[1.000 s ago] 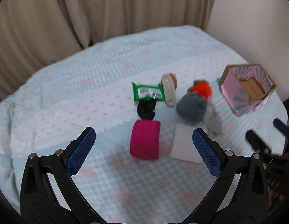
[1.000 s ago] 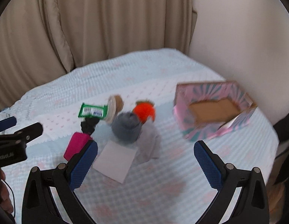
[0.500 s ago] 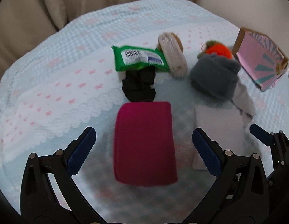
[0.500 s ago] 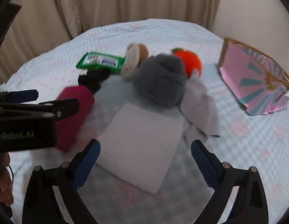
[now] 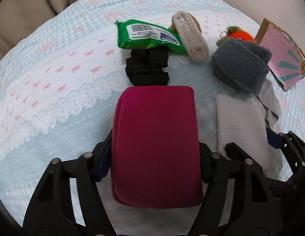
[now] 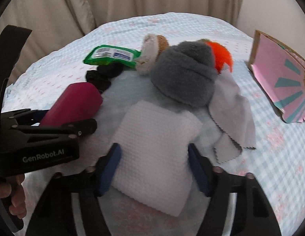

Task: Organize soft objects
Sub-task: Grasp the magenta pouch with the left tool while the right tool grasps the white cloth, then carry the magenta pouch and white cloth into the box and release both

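Left hand-held gripper (image 5: 155, 165) just closed, pads against both sides of magenta pouch (image 5: 155, 137) lying on bed (image 5: 54, 90), long axis running straight away from camera. Right hand-held gripper (image 6: 152, 169) likewise closed onto white folded cloth (image 6: 154, 149). Only right view shows hand (image 6: 12, 194) gripping left tool.

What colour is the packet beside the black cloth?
Green packet, seen best in the left wrist view.
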{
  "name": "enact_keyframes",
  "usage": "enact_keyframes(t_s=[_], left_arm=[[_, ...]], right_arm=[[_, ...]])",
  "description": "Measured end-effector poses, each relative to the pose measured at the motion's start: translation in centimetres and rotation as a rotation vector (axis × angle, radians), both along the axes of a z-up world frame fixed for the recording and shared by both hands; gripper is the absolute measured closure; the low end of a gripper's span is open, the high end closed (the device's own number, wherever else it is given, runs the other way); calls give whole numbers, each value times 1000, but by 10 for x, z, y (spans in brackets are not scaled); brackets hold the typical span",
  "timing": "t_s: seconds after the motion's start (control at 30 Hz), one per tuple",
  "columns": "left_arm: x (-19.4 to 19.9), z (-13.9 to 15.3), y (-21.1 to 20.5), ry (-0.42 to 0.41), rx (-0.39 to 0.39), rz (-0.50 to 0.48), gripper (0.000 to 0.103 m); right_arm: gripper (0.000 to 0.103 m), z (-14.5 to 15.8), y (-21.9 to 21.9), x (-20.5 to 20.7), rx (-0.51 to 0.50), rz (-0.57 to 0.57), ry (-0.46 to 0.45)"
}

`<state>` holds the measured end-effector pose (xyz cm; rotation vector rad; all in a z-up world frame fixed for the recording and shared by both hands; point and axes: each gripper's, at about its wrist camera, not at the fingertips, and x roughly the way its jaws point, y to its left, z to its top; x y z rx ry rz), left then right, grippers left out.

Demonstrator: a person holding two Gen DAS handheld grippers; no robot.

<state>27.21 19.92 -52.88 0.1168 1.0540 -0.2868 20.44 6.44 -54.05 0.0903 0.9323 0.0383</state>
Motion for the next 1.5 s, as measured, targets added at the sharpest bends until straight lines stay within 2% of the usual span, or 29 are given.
enact_keyframes(t_s=[0.13,0.17,0.23,0.27,0.47,0.63,0.77,1.0,1.23,1.33,1.5], left_arm=[[-2,3,2,-3,-2,13,50],[-3,5,3,-2,-5,20,52],[-2,8,6,2,-11,30,54],[-3,11,7,5,-13,36,55],[-16,35,10,0,-15,53,56],[-27,76,11,-24,-18,67,56],[-36,122,10,-57,-17,84,56],[-48,222,-10,-140,-30,106,56],[-56,297,-70,-185,-55,95,56],[-58,315,-107,-197,-69,97,56],[-54,321,-180,-176,-84,95,56]], right_arm=[[71,1,8,4,20,37,-2],[73,2,10,5,18,43,-2],[85,5,13,5,11,50,-5],[87,8,14,6,6,52,-6],[90,29,6,1,41,41,-13],[90,65,-3,-9,55,43,-38],[90,108,-13,-15,58,42,-70],[90,192,-47,-28,65,6,-130],[90,265,-111,-41,75,-28,-182],[90,287,-157,-44,73,-52,-188],[90,298,-233,-36,59,-72,-168]])
